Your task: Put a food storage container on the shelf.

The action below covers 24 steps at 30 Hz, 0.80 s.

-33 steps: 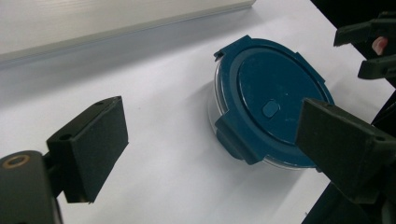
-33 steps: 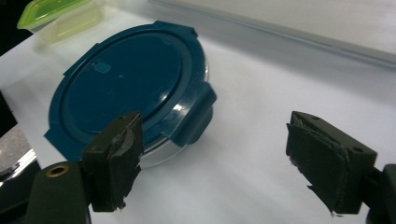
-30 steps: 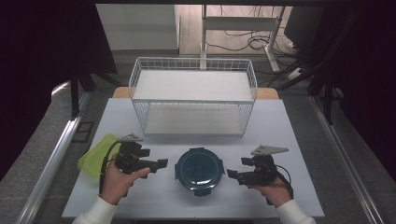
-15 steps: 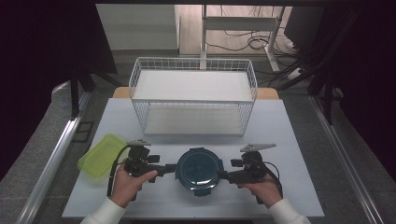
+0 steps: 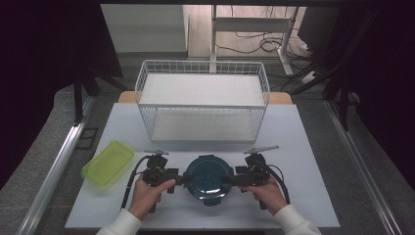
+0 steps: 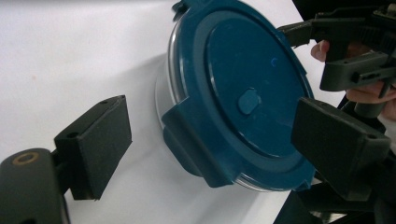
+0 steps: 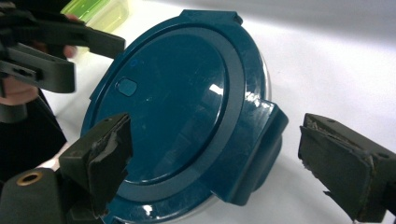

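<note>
A round clear container with a dark blue lid (image 5: 208,177) sits at the table's front centre. My left gripper (image 5: 180,179) comes at it from the left, and its open jaws straddle a latch tab (image 6: 191,149) on the lid's rim without touching it. My right gripper (image 5: 229,179) meets the container from the right. Its jaws have just been opening further and stand wide, with the opposite latch tab (image 7: 257,144) between them, and its pads (image 7: 343,163) stay clear of that tab. The lid (image 6: 243,93) lies closed on the container.
A green lidded box (image 5: 108,162) lies at the front left of the white table (image 5: 313,147). A white wire basket (image 5: 202,100) stands behind the container across the table's middle. Cables and a table leg are on the floor beyond.
Both hands have closed in on the round container from either side and dropped lower. The left gripper has moved right, away from the green box.
</note>
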Each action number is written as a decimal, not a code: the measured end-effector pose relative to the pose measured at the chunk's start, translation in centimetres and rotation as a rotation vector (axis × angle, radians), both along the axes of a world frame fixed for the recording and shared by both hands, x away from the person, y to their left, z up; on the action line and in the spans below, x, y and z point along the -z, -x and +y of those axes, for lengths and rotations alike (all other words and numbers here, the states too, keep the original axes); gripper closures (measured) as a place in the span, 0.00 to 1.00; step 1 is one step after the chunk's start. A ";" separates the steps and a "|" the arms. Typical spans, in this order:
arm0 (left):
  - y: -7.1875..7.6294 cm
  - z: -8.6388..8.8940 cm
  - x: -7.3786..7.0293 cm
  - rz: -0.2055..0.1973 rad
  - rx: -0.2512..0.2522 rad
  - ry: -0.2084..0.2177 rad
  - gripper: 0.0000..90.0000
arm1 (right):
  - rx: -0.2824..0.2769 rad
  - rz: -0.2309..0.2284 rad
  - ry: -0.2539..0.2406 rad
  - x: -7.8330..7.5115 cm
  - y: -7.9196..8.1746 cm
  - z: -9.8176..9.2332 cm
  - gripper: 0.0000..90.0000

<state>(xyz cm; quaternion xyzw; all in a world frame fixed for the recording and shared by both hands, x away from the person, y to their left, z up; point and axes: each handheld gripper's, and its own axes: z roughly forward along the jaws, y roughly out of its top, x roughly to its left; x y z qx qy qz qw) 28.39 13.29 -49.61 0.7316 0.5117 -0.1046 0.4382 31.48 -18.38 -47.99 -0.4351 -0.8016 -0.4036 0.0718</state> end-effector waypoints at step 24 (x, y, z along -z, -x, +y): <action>-0.1 -2.3 1.7 0.125 -0.010 0.060 0.24 | 0.058 0.286 -0.106 2.4 -0.6 -0.1 0.26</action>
